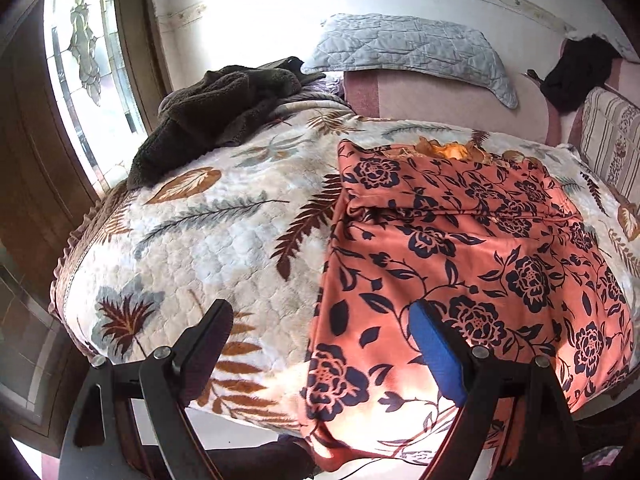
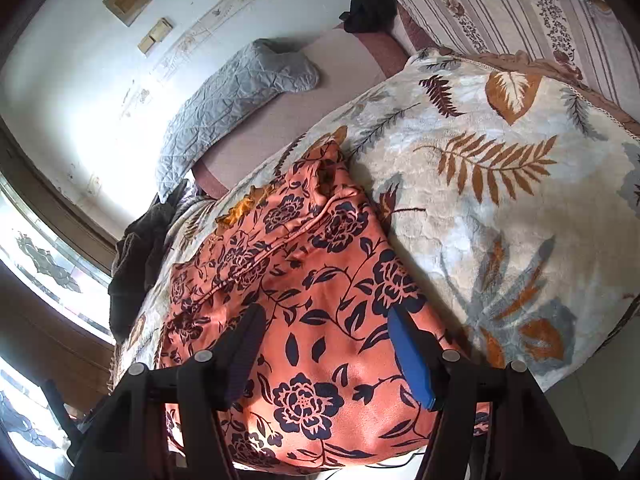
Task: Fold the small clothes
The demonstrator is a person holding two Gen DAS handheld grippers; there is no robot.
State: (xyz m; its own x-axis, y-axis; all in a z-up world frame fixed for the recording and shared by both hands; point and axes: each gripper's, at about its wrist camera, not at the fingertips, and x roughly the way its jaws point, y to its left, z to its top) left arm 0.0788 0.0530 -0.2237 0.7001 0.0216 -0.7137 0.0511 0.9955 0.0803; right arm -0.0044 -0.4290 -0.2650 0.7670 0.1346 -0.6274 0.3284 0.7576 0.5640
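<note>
Garment [image 1: 460, 240], orange with dark floral print, lies spread on the quilt [image 1: 200, 240], one fold crease running across its far half. Near edge hangs toward the quilt's front edge. Left gripper [image 1: 320, 344]: jaws released, wide, straddling the garment's left edge, nothing pinched. Right gripper [image 2: 324, 344]: jaws apart above the garment's near part, no cloth between pads. Step judged: between folds, regrasp pending. Next move calls for pinching both near corners together.

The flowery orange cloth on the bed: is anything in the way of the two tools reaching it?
Nothing visible. The orange cloth lies bare on the leafy blanket, right under the open left tool and open right tool. The brown garment sits far off.
</note>
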